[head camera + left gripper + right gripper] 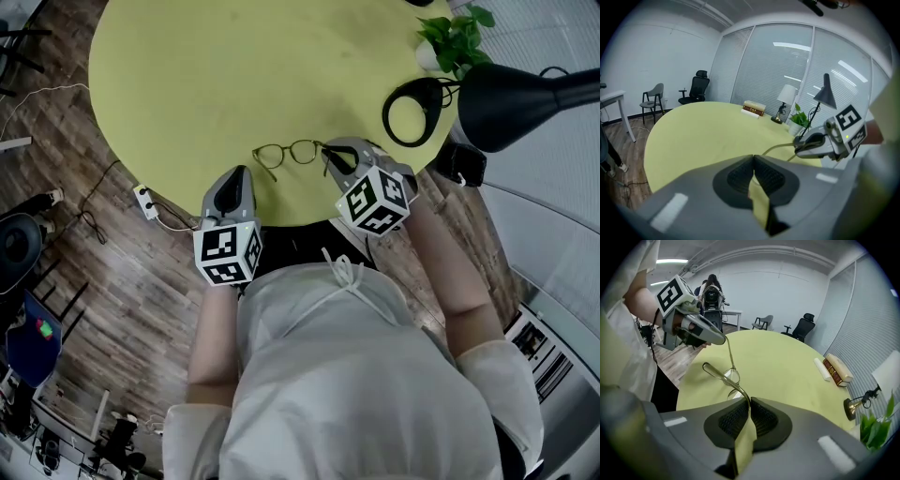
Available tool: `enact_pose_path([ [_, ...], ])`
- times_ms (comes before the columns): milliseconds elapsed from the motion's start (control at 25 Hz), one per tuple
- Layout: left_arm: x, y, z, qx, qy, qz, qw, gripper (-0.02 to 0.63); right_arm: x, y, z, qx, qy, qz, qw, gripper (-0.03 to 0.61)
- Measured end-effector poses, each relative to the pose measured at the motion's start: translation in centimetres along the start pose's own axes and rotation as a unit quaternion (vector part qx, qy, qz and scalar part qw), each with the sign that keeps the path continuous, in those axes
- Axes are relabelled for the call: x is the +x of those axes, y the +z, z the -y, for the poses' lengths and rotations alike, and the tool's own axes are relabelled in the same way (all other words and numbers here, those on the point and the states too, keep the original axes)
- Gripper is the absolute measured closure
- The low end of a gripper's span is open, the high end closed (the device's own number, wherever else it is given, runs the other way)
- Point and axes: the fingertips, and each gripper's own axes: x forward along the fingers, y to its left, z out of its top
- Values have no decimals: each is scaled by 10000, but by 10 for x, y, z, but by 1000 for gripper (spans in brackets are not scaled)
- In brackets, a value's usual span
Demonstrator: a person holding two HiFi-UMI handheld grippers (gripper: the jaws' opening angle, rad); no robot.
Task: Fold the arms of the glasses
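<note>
Left gripper (241,171) pinched one temple's tip and right gripper (749,401) clamped the frame's other end, with the glasses (291,153) at the yellow table's (234,75) near edge. Folding looked barely begun; the pinched temple needed swinging inward.

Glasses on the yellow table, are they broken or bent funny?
Nothing looks broken. The glasses are near the table edge with both arms open, and the right gripper is shut on one arm. That is a grip, not damage.
</note>
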Motion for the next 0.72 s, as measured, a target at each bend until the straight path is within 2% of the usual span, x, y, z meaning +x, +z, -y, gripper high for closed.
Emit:
enact_pose_path([
  [320,8,27,6,248,-167,191,9994,606,0,-2,-1,-107,-9,-38,9999,565],
  [720,19,28,14,349,-291,111,9989,607,-1,-3,-2,74,-45,-49,10000,565],
])
